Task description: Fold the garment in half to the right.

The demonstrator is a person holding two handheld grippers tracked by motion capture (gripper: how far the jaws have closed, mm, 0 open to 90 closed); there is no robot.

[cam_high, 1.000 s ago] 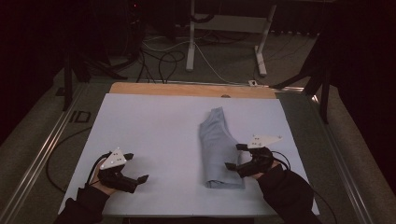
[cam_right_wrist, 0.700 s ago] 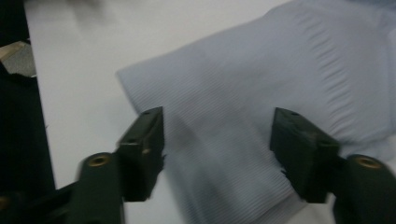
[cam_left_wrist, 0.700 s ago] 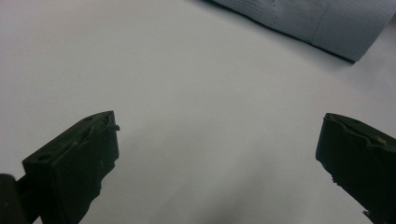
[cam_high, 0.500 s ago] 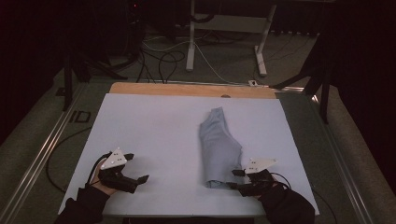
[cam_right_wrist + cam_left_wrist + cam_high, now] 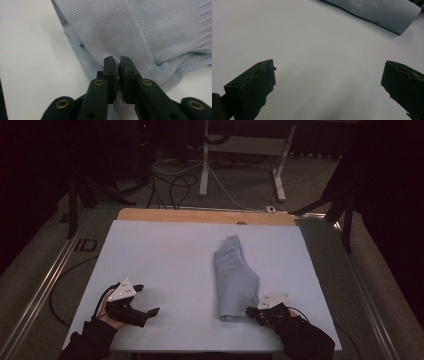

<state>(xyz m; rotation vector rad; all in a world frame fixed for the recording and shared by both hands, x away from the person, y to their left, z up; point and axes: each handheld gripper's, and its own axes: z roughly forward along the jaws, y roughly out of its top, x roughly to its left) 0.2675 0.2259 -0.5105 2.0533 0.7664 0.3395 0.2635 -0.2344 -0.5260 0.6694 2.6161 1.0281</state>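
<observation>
Left tool (image 5: 145,307): rests near the front left corner of the tabletop (image 5: 165,260), well apart from the cloth; in the left gripper view its jaws stand wide with nothing between them.
Tabletop: a pale sheet covers it, with a wooden strip (image 5: 200,215) bare along the far edge.
Garment (image 5: 235,277): a pale blue ribbed-knit piece, folded into a long narrow stack, lying right of the middle and running from the far half toward the front edge; its near end sits just ahead of the right tool.
Handling: likely soft, light and limp, so it should sag and unfold if lifted by one point; the layers may slide over each other. The stitched hem (image 5: 185,66) looks like the firmest place to take hold, catching every layer at once.
Right tool (image 5: 251,311): at the garment's near right corner; its jaws have just been closing and now pinch a fold of the ribbed fabric (image 5: 125,37) between the pads (image 5: 110,68).
Risk: a grip on the top layer alone would probably peel the fold open.
</observation>
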